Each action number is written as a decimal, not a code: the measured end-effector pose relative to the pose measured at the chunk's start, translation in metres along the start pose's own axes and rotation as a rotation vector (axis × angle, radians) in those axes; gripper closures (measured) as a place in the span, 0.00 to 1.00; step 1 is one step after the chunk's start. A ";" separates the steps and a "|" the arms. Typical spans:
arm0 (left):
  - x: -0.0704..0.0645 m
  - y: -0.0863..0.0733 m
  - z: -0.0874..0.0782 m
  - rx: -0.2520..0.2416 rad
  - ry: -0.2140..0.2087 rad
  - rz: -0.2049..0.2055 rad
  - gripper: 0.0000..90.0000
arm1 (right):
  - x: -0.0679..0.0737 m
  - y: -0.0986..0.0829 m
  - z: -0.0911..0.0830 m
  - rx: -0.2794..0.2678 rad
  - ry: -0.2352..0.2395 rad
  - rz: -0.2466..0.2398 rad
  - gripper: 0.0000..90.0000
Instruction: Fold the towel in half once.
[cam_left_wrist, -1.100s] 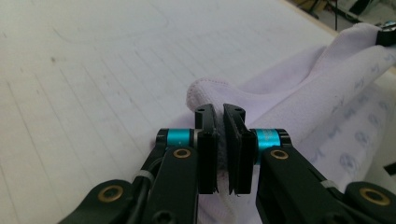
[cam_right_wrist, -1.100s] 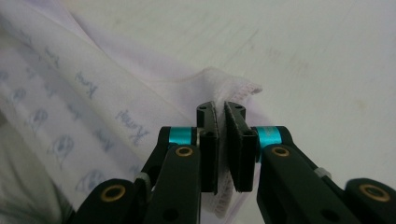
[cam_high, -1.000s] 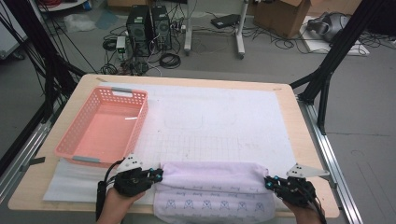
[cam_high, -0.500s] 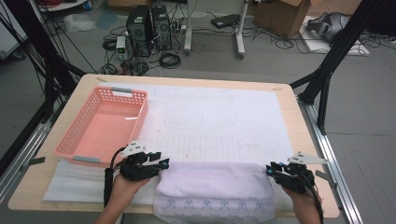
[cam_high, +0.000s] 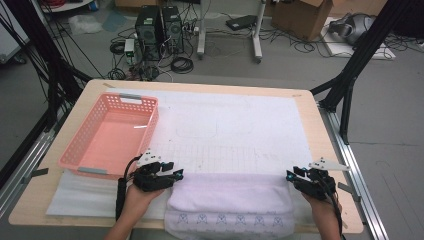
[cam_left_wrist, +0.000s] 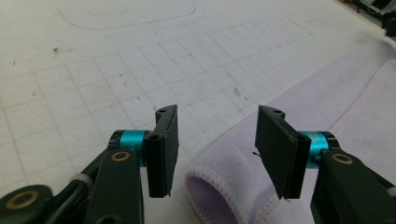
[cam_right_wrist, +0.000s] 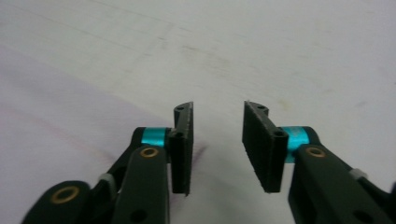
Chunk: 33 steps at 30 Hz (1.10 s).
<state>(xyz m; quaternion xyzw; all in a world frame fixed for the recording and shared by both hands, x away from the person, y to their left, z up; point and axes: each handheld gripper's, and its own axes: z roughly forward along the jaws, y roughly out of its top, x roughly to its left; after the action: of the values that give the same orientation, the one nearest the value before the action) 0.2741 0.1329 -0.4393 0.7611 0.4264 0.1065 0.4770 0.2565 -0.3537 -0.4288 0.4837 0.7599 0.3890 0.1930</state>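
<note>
While both grippers' fingers stood wide and empty, the folded towel looked soft, light, floppy; best pinched at its end corners.

no legible text, labels, brands or numbers anywhere

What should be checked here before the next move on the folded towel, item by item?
1. Left claw open: ok, jaws apart with the folded lilac terry towel's looped corner between them.
2. Right claw open: ok, nothing between the jaws.
3. Both claws at the towel's far corners: ok in the high view.
4. Towel folded evenly: cannot tell, the near edge hangs over the table.
5. Pink plastic lattice basket free to receive: ok, nothing in it.
</note>
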 end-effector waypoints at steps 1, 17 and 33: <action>0.000 -0.001 0.000 0.003 0.003 0.003 0.54 | 0.001 0.000 -0.001 0.001 0.031 0.006 0.64; -0.004 -0.014 0.005 0.070 0.032 0.048 0.72 | 0.013 -0.008 0.012 0.126 0.076 -0.082 0.69; 0.002 0.026 0.017 -0.038 0.087 0.008 0.96 | 0.004 0.010 0.001 -0.048 0.063 -0.028 0.96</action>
<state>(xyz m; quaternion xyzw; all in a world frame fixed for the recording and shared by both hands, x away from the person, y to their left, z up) 0.2993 0.1189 -0.4280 0.7483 0.4414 0.1496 0.4721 0.2617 -0.3475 -0.4214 0.4557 0.7628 0.4195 0.1860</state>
